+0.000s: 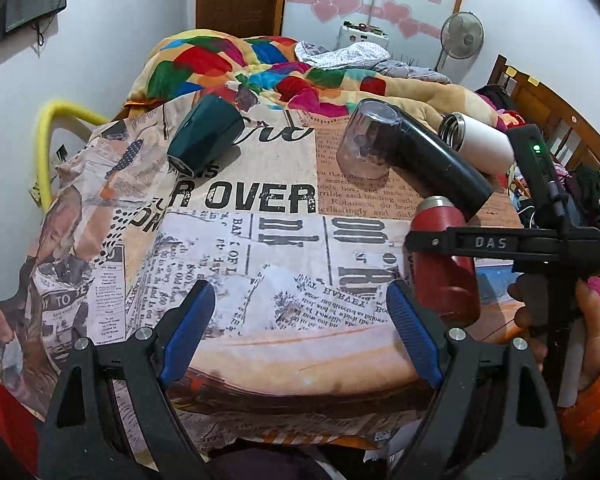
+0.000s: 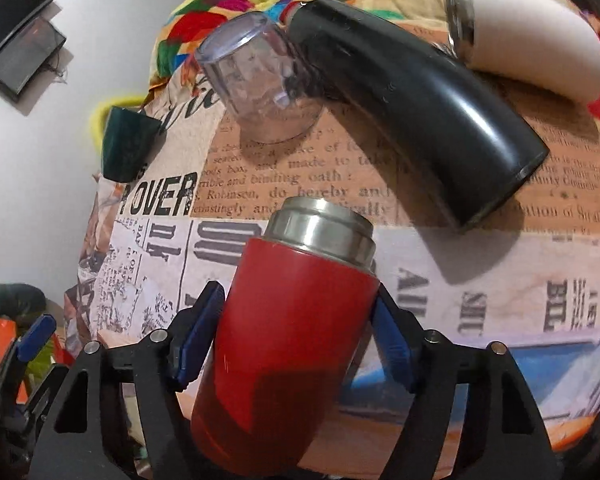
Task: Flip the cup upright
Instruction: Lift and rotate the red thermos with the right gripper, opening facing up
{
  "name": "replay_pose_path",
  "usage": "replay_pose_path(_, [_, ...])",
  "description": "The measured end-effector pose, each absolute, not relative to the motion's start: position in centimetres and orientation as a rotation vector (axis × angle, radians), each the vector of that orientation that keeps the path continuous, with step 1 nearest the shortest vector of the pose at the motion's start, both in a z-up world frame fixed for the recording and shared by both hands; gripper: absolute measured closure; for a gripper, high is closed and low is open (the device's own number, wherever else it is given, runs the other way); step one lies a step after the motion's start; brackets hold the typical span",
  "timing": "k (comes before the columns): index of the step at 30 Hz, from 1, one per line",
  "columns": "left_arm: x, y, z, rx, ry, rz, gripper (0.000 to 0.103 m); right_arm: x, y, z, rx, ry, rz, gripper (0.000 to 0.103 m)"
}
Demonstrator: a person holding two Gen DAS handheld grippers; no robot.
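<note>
The right hand-held gripper (image 2: 296, 340) holds the red cup (image 2: 292, 344) mid-body, steel mouth up, at the near edge of the surface (image 2: 480, 280); the left hand-held gripper (image 1: 300, 320) gapes wide and empty. A slick wall could slip through the pads, and the crumpled cloth (image 1: 260, 240) could tip it.

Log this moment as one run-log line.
right hand-held gripper: shut on red flask | left hand-held gripper: open, empty | black flask: lying

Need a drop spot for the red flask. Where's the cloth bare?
Bare: the newsprint cloth between the left tongs and the "OVER" print, left of the red flask. Crowded: the far right, with clear cup, black flask and white flask.
</note>
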State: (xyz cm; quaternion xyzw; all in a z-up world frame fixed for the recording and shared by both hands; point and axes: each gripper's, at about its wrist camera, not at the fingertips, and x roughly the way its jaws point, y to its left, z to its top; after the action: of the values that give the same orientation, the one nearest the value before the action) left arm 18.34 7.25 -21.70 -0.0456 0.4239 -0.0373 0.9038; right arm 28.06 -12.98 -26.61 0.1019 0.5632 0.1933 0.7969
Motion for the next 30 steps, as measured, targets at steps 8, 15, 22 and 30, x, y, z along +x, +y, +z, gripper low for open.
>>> replay_pose_path(8, [18.5,6.0,-21.0,-0.06,0.863,-0.085,0.016,26.8,-12.7,-24.4,0.14,1.137,0.473,0.044])
replay_pose_path(15, [18.7,5.3,-20.0,-0.049,0.849,-0.084,0.015,25.2,-13.2,-20.5,0.037,1.012,0.492,0.044])
replay_pose_path(22, [18.7,5.1,-19.5,-0.054,0.838,-0.077,0.015,25.4,-12.4,-17.9,-0.023,0.908,0.48,0.044])
replay_pose_path(30, [19.1,5.1,-19.5,-0.056,0.839,-0.073,0.015,25.8,-12.3,-18.3,-0.07,0.906,0.463,0.044])
